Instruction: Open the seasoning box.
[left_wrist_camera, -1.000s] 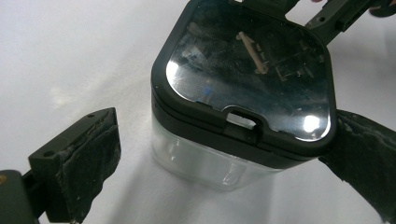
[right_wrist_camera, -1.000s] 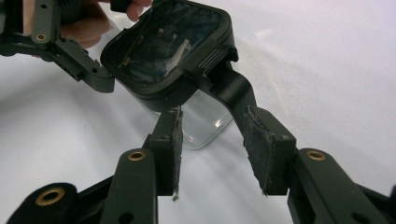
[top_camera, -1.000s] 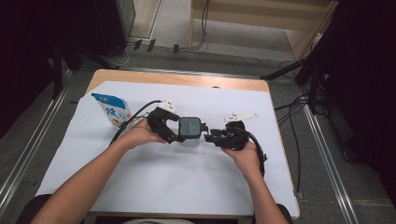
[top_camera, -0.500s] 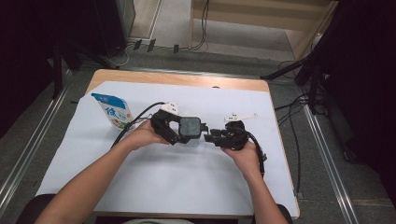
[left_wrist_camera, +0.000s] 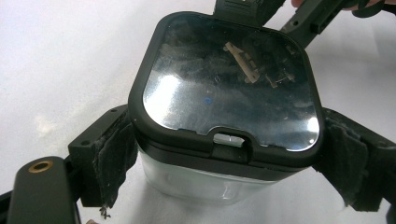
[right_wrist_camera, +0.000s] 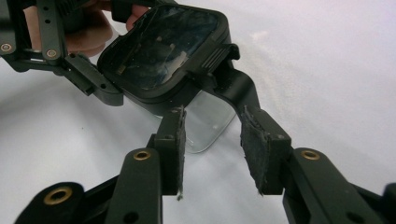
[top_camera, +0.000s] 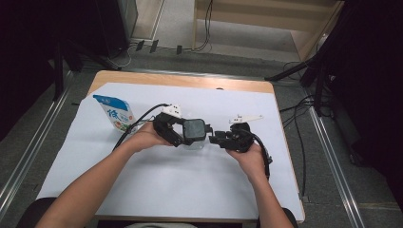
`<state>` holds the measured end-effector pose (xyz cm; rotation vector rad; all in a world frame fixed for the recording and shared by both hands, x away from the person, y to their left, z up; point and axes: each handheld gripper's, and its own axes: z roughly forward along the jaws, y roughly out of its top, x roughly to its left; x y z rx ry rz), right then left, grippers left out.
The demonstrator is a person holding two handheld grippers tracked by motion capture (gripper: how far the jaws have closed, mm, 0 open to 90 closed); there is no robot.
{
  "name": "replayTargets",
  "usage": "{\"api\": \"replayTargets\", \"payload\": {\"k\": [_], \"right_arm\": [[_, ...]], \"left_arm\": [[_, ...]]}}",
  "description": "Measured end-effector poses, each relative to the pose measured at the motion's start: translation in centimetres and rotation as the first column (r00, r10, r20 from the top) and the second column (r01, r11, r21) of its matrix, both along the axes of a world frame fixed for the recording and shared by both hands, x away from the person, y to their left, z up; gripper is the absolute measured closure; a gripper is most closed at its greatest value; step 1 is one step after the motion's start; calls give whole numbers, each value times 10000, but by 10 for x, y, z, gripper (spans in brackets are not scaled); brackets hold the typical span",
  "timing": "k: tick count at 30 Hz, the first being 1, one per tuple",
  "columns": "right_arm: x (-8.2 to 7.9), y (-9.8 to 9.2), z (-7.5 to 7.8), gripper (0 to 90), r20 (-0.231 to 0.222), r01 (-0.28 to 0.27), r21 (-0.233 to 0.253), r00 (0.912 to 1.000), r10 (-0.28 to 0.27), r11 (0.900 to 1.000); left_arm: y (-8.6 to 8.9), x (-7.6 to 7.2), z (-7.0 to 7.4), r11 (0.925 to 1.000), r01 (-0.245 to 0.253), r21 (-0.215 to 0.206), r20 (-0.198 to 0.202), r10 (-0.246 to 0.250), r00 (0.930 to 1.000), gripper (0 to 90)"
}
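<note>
High view: white sheet (top_camera: 157,190) over a wooden table (top_camera: 142,78), clear container (top_camera: 194,137) with a dark square lid (top_camera: 194,129) near the middle, well apart from a blue-and-white pouch (top_camera: 115,112) standing toward the far left corner. Left gripper (top_camera: 183,134) reaching in from the left and clamped around the container, left hand (top_camera: 145,137) just behind it; right gripper (top_camera: 215,138) coming in from the right, just beside the container, right hand (top_camera: 249,154) behind it, black cable (top_camera: 263,152) looping round the wrist. Left gripper view: container (left_wrist_camera: 205,182) tilted, glossy lid (left_wrist_camera: 224,84) facing the camera, small grey latch tab (left_wrist_camera: 229,139) at the near edge; padded fingers (left_wrist_camera: 112,154) pressing against the clear wall on both sides just under the lid's rim, so firmly closed on the container; right gripper's black parts peeking in at the upper edge. Right gripper view: right gripper (right_wrist_camera: 212,149) with jaws moderately parted, holding nothing, frayed pads (right_wrist_camera: 254,149) facing each other across a gap; container's clear lower corner (right_wrist_camera: 210,126) just beyond that gap, whether touching the nearer pad cannot be told; lid (right_wrist_camera: 163,51) tilted toward the camera, ribbed hinge block (right_wrist_camera: 217,56) at its right edge, left gripper (right_wrist_camera: 116,98) clasping the container from the far left.
</note>
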<state>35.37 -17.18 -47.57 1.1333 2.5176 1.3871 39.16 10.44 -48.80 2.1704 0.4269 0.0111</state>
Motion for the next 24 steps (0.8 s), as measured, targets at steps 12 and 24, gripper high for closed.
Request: {"api": "replayTargets", "payload": {"k": [12,24], "right_arm": [[2,-5,0,739,-203,146,-108,9997,-148,9998],[5,-9,0,842,-426,352,-207,9984,-360,9992]], "left_arm": [[3,-1,2,9998,162,103,356,-166,9992,156],[5,-3,6,9998,208,38,421,-209,9989,161]]}}
